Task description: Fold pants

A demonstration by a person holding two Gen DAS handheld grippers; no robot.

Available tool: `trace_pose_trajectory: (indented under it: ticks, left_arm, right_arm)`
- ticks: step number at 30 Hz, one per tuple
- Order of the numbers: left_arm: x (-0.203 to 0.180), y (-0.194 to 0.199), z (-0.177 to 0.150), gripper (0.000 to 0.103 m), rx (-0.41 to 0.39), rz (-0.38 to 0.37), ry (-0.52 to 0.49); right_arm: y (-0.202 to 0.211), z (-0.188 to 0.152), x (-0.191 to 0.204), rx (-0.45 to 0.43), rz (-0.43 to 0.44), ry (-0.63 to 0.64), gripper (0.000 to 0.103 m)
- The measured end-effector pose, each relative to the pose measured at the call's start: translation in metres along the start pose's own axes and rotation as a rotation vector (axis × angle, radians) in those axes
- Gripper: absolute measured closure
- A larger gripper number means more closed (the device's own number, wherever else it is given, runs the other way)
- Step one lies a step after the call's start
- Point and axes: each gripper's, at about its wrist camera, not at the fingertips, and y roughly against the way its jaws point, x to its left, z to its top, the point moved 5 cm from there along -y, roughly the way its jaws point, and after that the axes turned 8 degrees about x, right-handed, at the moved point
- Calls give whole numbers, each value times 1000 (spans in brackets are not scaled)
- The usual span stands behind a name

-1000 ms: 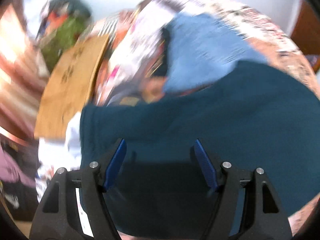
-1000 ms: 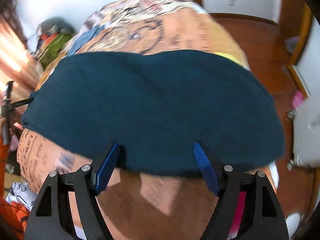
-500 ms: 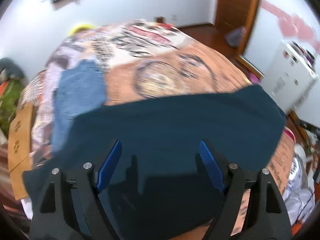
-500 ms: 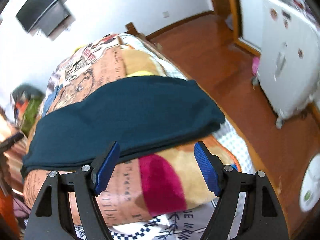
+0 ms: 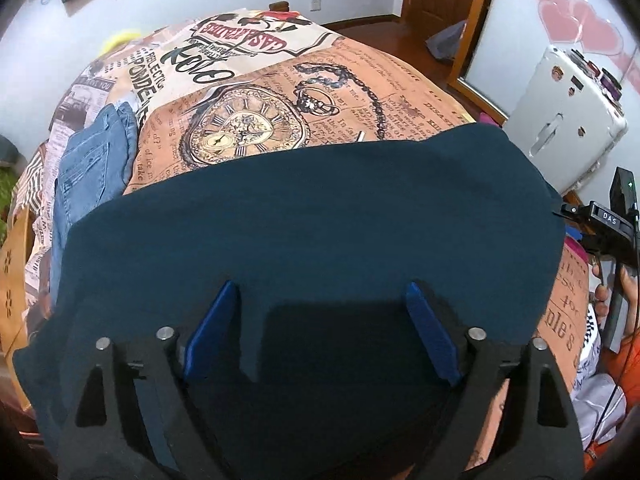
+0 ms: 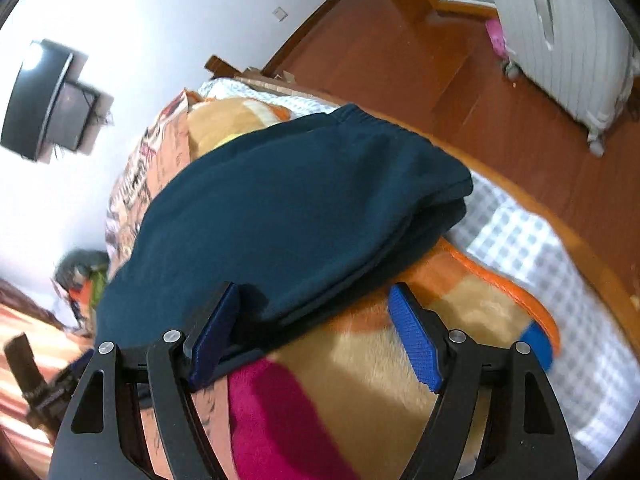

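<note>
Both grippers are hanging wide apart with nothing between their blue pads. Over the middle of the dark teal pants point(image 5: 320, 216) the left gripper point(image 5: 320, 320) is hovering, probably so it can pick a spot along the near edge for the next fold. Off the waistband end, the right gripper point(image 6: 316, 332) is sitting with its left pad just beside the cloth and its right pad over the plush blanket point(image 6: 360, 360), well placed to take that end.

Across the bed the pants are lying already doubled lengthwise, with stacked layers showing at the end in the right wrist view; whether the edges are lining up cleanly is hard to tell, since that view is blurring. Laying them flat and long is leaving room to bring one end over the other.

Under them a newspaper-print bedspread point(image 5: 280, 80) with a pocket-watch picture is covering the bed, and a pair of blue jeans point(image 5: 88, 168) is resting near its far left side. Around the bed, a wood floor point(image 6: 440, 60), a white cabinet point(image 5: 568, 120) and a wall-mounted television point(image 6: 44, 100) are showing.
</note>
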Motion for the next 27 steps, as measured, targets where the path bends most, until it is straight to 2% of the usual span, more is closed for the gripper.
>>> trace_pose_trajectory:
  ticks: [4,7,10,11,13,18,27]
  left_arm:
    - [-3,-2,3,14,-6,7,-7]
    - [-3,-3,5,14,-7,8,-6]
    - [-4,-2,5,14,-6,13,-6]
    - [-3,0,5,15,-10,16,-4]
    - [-3,7,4,16,-30,8,9]
    - [4,40,0,16,-107,16,27]
    - [46,93,-24,16,-223,51,133]
  right_arm:
    - [-3,7,-2,-12,23,-14,27]
    - [-3,16,-5,-47,25,-27,33]
    - [1,22,3,-80,2,2,54]
    - [4,22,6,-95,-9,16,65]
    - [11,24,10,-117,-20,44,82]
    - [37,27,31,-191,-36,132,87]
    - [81,25,132,-315,-10,409,88]
